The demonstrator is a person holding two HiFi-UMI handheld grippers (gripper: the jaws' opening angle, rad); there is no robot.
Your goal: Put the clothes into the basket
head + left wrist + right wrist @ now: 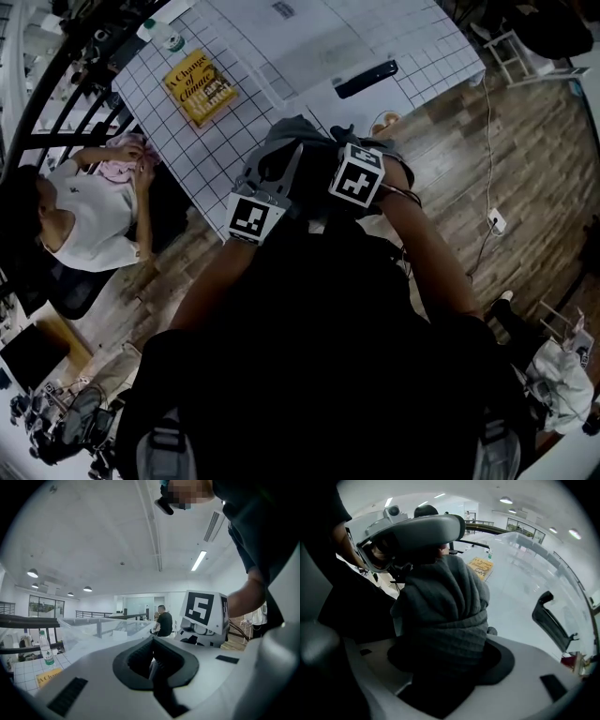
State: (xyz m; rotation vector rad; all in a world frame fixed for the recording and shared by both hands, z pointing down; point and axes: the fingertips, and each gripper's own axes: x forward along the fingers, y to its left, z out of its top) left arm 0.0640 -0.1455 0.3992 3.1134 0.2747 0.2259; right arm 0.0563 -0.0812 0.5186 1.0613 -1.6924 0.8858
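Observation:
A dark grey ribbed garment (pixel 443 616) bulges in a thick bundle out of my right gripper (pixel 446 665), whose jaws are shut on it. In the head view the same garment (pixel 292 136) hangs at the near edge of the gridded table (pixel 178 141), in front of the person's dark torso. Both grippers are close together there, the right gripper (pixel 358 178) beside the left gripper (pixel 255 216). My left gripper (pixel 153 660) points up towards the ceiling with its jaws together and no cloth showing beyond them. A clear-walled bin (pixel 93 627) stands on the table.
A yellow book (pixel 200 87) and a plastic bottle (pixel 169 37) lie on the table's left part, with a black handle-like piece (pixel 366 79) farther right. A seated person in a white shirt (pixel 89 220) holds pink cloth (pixel 120 169) left of the table. Wooden floor lies to the right.

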